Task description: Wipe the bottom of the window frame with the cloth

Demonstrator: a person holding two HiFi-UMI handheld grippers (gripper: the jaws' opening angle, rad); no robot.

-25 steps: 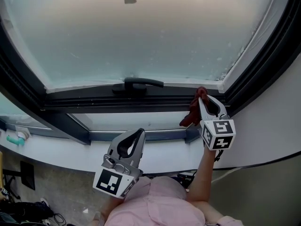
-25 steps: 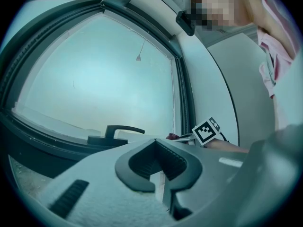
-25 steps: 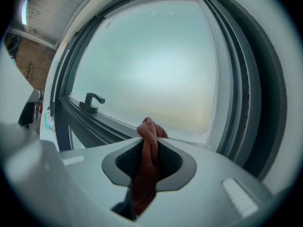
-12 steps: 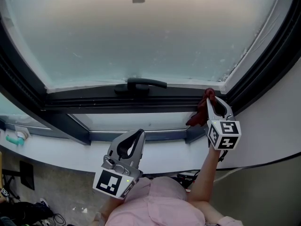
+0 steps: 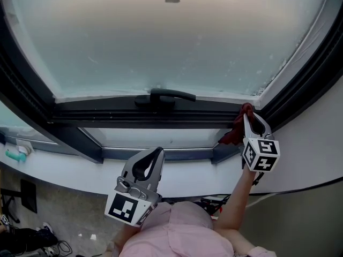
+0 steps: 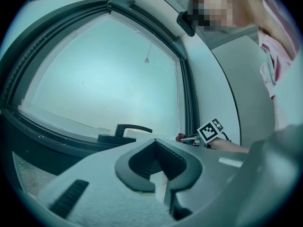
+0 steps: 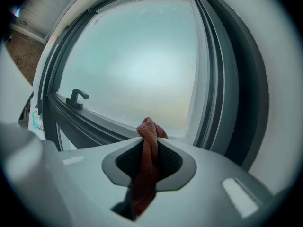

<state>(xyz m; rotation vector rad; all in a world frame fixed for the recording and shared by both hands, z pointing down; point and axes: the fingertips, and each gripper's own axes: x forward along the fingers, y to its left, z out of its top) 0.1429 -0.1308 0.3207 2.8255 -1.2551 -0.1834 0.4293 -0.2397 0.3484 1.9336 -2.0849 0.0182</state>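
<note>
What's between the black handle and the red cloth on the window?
Only bare dark frame rail, seen in the head view: nothing sits between the handle and the cloth.

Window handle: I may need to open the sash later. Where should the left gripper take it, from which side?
On the window handle, probably grip the horizontal lever near its free right end, coming from the room side, jaws above and below: it stands off the window frame there.
</note>
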